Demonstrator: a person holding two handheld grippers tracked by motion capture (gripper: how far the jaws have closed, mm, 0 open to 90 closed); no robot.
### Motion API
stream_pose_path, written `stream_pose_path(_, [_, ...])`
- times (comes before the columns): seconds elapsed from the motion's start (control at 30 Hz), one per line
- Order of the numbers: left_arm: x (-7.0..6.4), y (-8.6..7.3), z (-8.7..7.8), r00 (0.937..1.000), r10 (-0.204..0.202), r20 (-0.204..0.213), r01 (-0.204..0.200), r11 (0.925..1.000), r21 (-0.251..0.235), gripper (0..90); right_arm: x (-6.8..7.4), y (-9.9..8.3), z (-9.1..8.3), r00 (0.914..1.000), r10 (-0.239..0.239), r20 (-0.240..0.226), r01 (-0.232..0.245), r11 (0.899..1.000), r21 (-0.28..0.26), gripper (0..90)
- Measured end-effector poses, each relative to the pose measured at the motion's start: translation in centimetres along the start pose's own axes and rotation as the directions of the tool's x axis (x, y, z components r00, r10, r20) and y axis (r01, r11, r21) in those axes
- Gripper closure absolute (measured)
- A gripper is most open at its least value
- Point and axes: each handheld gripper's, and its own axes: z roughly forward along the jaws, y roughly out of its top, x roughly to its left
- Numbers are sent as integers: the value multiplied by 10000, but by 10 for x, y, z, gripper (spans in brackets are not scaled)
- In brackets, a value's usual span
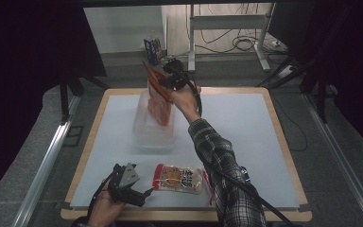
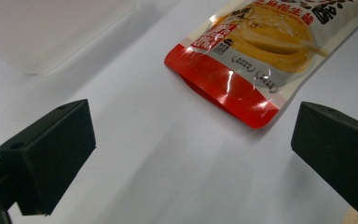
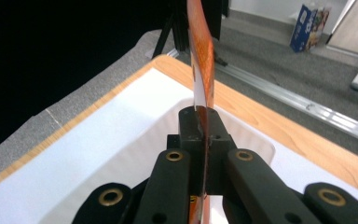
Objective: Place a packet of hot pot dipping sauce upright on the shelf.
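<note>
We see the flat snack packet (image 2: pixel 242 60) cut off by the left gripper view's top edge, and the held red pouch (image 3: pixel 200 60) edge-on, its print unreadable.

A wood-edged table (image 1: pixel 283 142) carries a white sheet (image 1: pixel 246 137). On it sit a clear plastic tub (image 1: pixel 153 135) and, nearer, a flat snack pouch (image 1: pixel 179 178).

A: What lies beyond the table (image 1: pixel 283 142)?
B: Grey floor (image 1: pixel 123 71), a blue box (image 1: pixel 152 49) standing on it, a metal frame (image 1: pixel 227 21) and loose cables (image 1: pixel 246 43).
</note>
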Motion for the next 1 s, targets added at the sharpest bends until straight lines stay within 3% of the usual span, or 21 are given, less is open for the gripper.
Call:
stream_pose_path(0.07, [0,0,0,10000,23,7,-23,10000,26,0,-4,-5,2,10000,83,-51,-83,9999,69,883])
stream_pose_path(0.2, [0,0,1,10000,44,11,-44,10000,46,0,-12,-14,5,9989,124,459,-138,9995,299,881])
stream_pose_path(0.27, [0,0,1,10000,26,21,-26,10000,51,0,-17,-17,5,9988,224,426,-235,9994,245,876])
stream_pose_path(0.37, [0,0,2,10000,39,20,-40,10000,84,0,-19,-16,2,9985,69,541,-83,9996,256,836])
stream_pose_path(0.5, [-1,0,2,10000,92,19,-92,9998,149,0,-21,-13,-1,9975,-17,700,1,9997,228,622])
stream_pose_path(0.7, [-1,0,2,10000,52,3,-52,9999,137,0,-21,-17,-1,9933,-584,996,550,9978,368,328])
stream_pose_path(0.8, [0,0,3,10000,40,10,-40,9999,164,0,-22,-17,0,9915,-798,1027,737,9954,616,230])
stream_pose_path(1.0, [0,0,3,10000,27,27,-28,9999,163,0,-23,-18,-7,9901,-1110,857,1070,9930,500,86])
